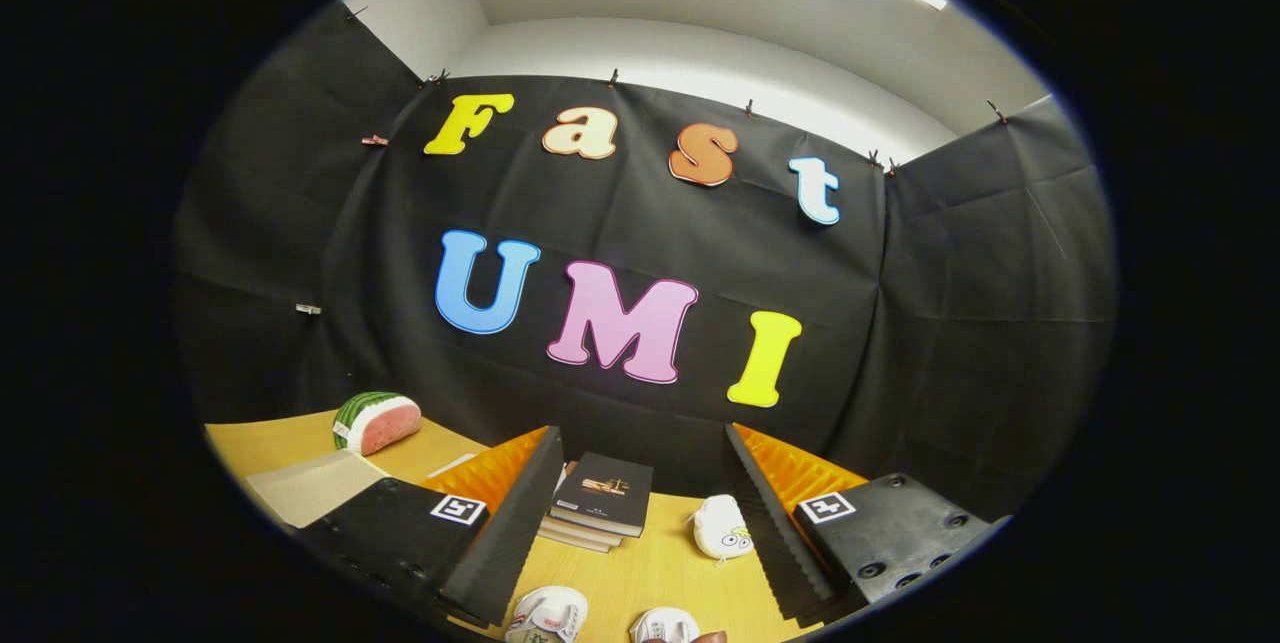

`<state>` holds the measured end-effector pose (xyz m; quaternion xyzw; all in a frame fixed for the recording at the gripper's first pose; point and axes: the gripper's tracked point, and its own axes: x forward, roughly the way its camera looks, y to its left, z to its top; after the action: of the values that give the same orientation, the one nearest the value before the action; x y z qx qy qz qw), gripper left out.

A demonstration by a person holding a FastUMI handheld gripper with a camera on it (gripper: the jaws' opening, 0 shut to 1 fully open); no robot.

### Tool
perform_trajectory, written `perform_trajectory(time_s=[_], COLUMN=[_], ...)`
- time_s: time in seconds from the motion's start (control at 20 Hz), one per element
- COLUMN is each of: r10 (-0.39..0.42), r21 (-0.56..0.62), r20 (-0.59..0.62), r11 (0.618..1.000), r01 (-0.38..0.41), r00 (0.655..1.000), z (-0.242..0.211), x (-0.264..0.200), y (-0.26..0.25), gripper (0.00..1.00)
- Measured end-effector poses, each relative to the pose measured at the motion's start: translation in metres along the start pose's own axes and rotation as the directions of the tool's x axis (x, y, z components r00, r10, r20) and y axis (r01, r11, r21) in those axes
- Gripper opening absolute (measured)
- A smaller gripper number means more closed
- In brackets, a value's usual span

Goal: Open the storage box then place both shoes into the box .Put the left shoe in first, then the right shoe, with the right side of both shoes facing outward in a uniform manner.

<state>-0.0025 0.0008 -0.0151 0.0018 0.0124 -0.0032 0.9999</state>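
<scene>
I am looking forward along my gripper (640,523), whose two fingers stand wide apart with nothing held between them. They frame a stretch of pale wooden table (650,573). The camera is tilted upward, so much of the scene is the black booth wall rising behind the table.

Low down between the fingers, at the near edge of what I can see, lie two white shoes — one (548,615) close to my left finger, the other (665,626) just to its right. Both are cut off, so I cannot tell which is the left shoe or which way either faces. A dark reddish shape touches the second one; I cannot make out what it is.

Beyond the shoes sits a stack of books (603,500) with a dark cover on top, and beside it, nearer my right finger, a small white plush toy (722,527). Further left, past my left finger, rest a watermelon-slice toy (377,422) and a flat sheet of card (312,485).

I cannot pick out the storage box here, so I judge the task to be at its very start — the box unopened, the shoes untouched. My next move calls for tipping the gripper down to find the box, then working its lid open.
</scene>
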Motion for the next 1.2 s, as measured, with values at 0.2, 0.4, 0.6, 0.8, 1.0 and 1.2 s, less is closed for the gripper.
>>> perform_trajectory(time_s=[0.2,0.4,0.6,0.8,1.0,1.2], r10=[0.02,-0.007,-0.048,0.023,0.118,0.283], r21=[0.015,0.053,0.085,0.142,0.113,0.27], r20=[-0.042,-0.043,-0.026,-0.059,-0.065,-0.175], r11=[1.0,0.999,0.995,0.99,0.987,0.935], r01=[-0.02,0.009,0.05,-0.014,-0.11,-0.23], r00=[0.999,0.999,0.999,0.998,0.991,0.943], z=[-0.023,-0.026,-0.021,-0.022,-0.024,-0.054], x=[-0.003,-0.004,-0.003,-0.001,0.003,0.004], y=[0.002,-0.005,-0.011,0.006,0.021,0.058], gripper=[0.97,0.97,0.97,0.97,0.97,0.97])
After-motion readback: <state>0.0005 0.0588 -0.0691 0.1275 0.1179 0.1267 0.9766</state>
